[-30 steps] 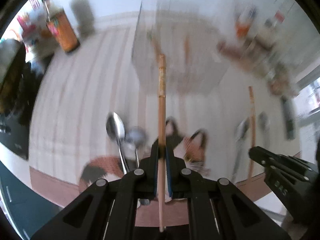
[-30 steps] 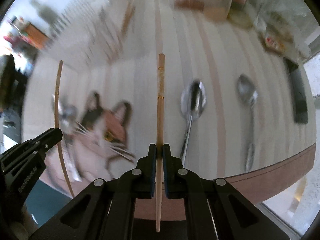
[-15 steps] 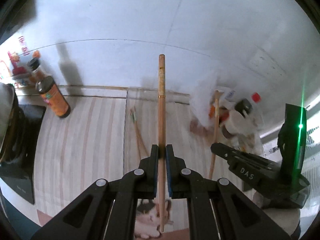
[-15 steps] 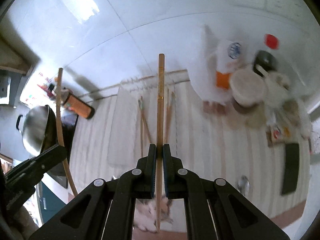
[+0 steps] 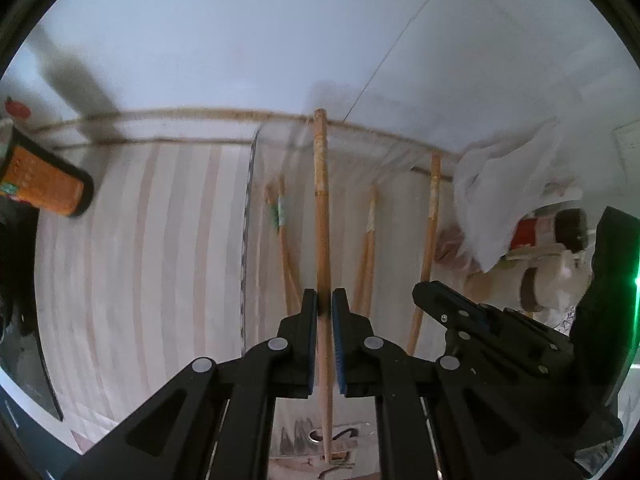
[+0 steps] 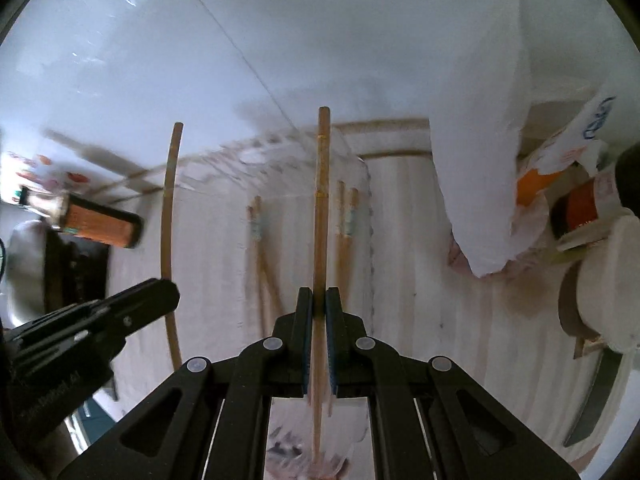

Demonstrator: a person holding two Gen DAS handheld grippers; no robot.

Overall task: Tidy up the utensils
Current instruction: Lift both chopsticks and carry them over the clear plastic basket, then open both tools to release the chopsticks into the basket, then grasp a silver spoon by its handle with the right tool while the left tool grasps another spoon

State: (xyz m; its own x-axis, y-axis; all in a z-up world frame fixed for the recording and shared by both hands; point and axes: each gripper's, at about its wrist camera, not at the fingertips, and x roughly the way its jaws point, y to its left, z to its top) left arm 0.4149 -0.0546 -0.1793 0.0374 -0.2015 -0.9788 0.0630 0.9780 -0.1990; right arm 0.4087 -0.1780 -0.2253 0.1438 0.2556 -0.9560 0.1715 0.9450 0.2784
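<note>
In the left wrist view my left gripper (image 5: 324, 298) is shut on a wooden chopstick (image 5: 321, 200) that points up the frame. It hovers over a clear tray (image 5: 245, 240) near the wall, where several chopsticks (image 5: 282, 224) lie. My right gripper (image 5: 426, 294) shows at the right with its own chopstick (image 5: 430, 216). From the right wrist view my right gripper (image 6: 319, 296) is shut on a chopstick (image 6: 322, 208) above the same tray (image 6: 370, 240) and its banded chopsticks (image 6: 256, 236). The left gripper (image 6: 166, 290) and its chopstick (image 6: 169, 200) are at the left.
An orange-labelled bottle (image 5: 48, 186) (image 6: 100, 222) stands left of the tray. To the right are a white plastic bag (image 5: 508, 200) (image 6: 480, 168), jars and a lidded tub (image 6: 604, 280). A knife (image 6: 592, 404) lies far right. A white tiled wall (image 5: 280, 40) backs the striped counter.
Both grippers have travelled from the cat-print mat and the spoons towards the wall, each still holding its chopstick. The clear tray now lies right beneath them.
</note>
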